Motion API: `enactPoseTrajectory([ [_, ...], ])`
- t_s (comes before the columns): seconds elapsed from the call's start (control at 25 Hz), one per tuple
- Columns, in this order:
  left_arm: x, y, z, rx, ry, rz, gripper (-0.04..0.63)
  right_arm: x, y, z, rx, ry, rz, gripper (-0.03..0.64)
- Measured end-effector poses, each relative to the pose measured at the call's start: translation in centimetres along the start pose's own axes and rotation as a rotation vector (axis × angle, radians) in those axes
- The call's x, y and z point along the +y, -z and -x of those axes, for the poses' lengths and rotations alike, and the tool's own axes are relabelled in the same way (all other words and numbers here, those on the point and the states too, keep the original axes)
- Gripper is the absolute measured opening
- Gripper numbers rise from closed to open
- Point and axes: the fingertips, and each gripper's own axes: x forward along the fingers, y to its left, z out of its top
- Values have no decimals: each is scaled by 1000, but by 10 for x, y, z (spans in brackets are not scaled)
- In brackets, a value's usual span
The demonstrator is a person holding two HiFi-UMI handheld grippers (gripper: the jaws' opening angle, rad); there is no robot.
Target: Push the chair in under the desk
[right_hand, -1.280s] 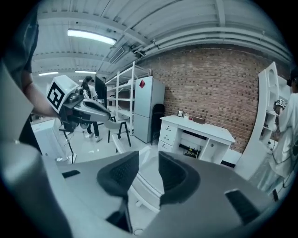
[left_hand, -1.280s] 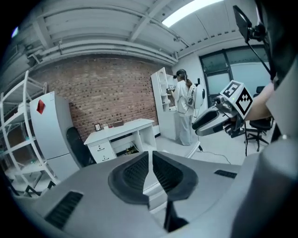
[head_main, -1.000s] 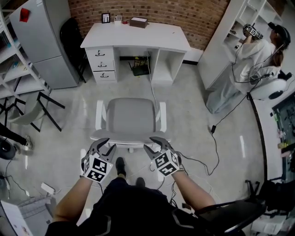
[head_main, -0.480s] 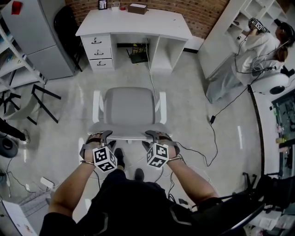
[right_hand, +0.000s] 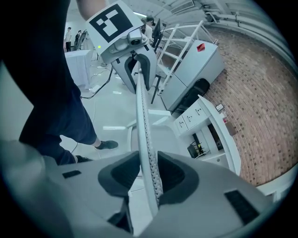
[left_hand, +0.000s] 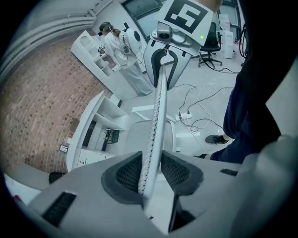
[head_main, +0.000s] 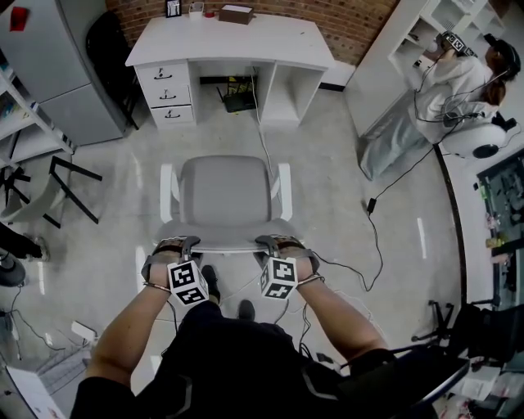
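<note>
Seen from above, a gray office chair (head_main: 223, 191) stands on the floor, well short of the white tabletop (head_main: 246, 45) ahead. The left hand-held gripper (head_main: 177, 242) and right hand-held gripper (head_main: 276, 241) are closing on the top of the chair back (head_main: 226, 245), pads pressing both its faces.

Between the closing jaws of the left gripper (left_hand: 150, 169) and the right gripper (right_hand: 149, 179) runs the white chair back (left_hand: 158, 100). Its rim is smooth, faintly glossy plastic, and one face is dotted mesh. The dark jaw pads (left_hand: 125, 174) pressing it look like matt, finely ribbed rubber. Ahead of the grippers, the grey seat cushion (head_main: 223, 190) looks like matt cloth. Further ahead, the white desk (head_main: 237, 41) is matt, the pale floor (head_main: 327, 188) polished and reflective, and the red brick wall (head_main: 352, 20) rough.
</note>
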Motion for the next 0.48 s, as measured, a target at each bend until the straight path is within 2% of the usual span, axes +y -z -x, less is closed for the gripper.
enactPoseTrajectory([
  [0.48, 28, 11, -12, 57, 2, -10, 127, -16, -10, -16, 0, -34, 12, 106],
])
